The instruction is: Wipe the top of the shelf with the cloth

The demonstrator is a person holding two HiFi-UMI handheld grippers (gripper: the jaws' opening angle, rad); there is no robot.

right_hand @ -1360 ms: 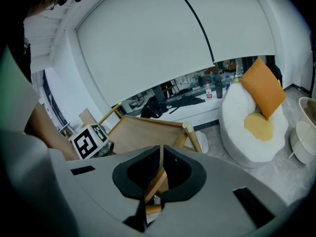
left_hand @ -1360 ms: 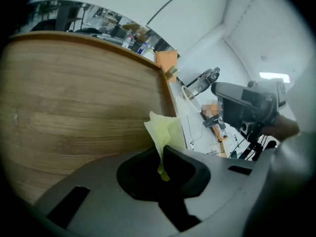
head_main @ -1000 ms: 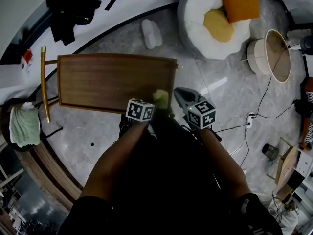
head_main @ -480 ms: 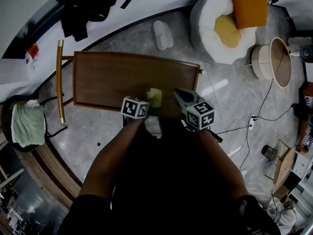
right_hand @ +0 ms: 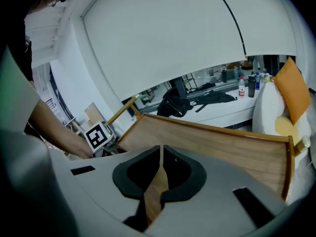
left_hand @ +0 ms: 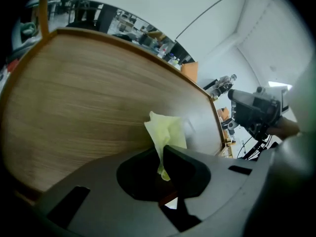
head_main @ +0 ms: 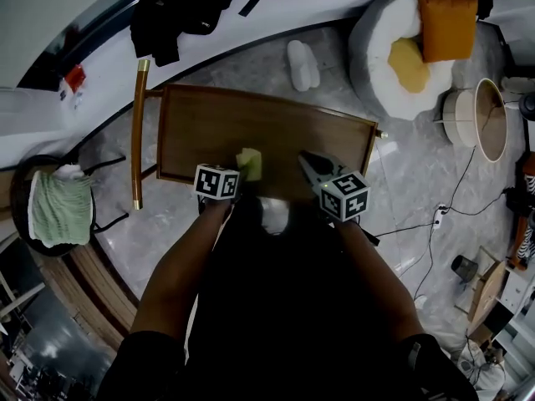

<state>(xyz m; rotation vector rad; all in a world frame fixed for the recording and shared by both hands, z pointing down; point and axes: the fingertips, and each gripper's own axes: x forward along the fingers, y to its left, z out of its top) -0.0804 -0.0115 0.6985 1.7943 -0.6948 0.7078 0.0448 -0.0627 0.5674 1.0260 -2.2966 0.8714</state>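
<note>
Cloth [left_hand: 165,132], a small pale yellow-green wad, is pinched between the jaws of the left gripper [left_hand: 162,154], which are clenched on its lower part so that the crumpled upper part sticks out past the tips and lies against the wooden shelf top [left_hand: 84,93]. In the head view it sits near the front edge of the board, roughly midway along its length, with the right gripper [head_main: 308,161] just beside it on the right, over the same front strip of wood; that gripper's jaws are pressed together with only a thin slit between them and nothing in it. How much of the cloth is tucked inside the left jaws cannot be made out, and the shelf's front edge behind both grippers is covered by the person's forearms and dark clothing. A raised lip runs round the shelf top, a brass-coloured rail [head_main: 138,132] stands at its left end, and a lower rim closes the right end. Bare wood lies open to the left of the cloth and toward the far edge, and a narrower stretch lies to the right beyond the right gripper.
</note>
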